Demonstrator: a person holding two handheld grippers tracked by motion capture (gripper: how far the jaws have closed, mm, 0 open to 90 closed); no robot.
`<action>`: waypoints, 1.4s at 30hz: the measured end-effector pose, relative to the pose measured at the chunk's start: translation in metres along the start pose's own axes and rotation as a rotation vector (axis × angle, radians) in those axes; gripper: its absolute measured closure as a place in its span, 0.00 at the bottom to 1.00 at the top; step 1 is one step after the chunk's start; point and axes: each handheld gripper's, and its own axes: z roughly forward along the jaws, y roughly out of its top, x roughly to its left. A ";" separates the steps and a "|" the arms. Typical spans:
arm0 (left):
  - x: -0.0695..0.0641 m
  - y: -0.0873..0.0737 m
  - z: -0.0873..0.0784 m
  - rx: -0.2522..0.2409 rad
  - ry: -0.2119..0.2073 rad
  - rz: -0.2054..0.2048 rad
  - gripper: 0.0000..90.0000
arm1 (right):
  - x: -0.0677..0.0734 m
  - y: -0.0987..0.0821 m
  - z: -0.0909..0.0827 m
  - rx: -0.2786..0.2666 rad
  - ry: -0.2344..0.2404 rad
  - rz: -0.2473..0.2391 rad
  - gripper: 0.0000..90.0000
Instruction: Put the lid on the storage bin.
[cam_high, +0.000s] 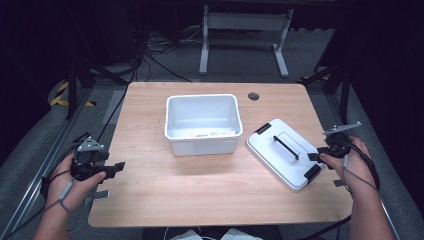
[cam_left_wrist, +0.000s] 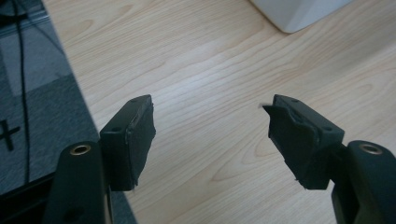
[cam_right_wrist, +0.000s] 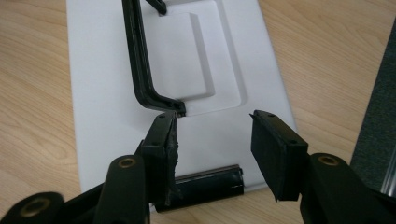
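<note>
Table (cam_high: 150, 200): open white bin (cam_high: 202, 122) is set mid-table; lid (cam_high: 285, 152) lies flat at its right, long axis diagonal. Right gripper (cam_right_wrist: 212, 140) is held nearest, jaws spread over the lid's near end, beside black handle (cam_right_wrist: 140, 60). Left gripper (cam_left_wrist: 210, 135) is held spread, empty, well apart.

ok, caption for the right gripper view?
Open right gripper poised over white lid, near its black handle.
</note>
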 end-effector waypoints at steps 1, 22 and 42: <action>0.001 0.000 -0.002 0.006 0.001 -0.028 0.35 | 0.000 0.002 -0.002 0.008 -0.007 -0.003 0.57; 0.003 -0.006 -0.012 0.008 0.014 -0.055 0.31 | 0.002 0.017 -0.019 -0.043 -0.026 -0.022 0.55; -0.001 0.000 -0.006 0.016 -0.008 -0.028 0.33 | 0.033 0.068 0.002 0.004 0.043 -0.089 0.53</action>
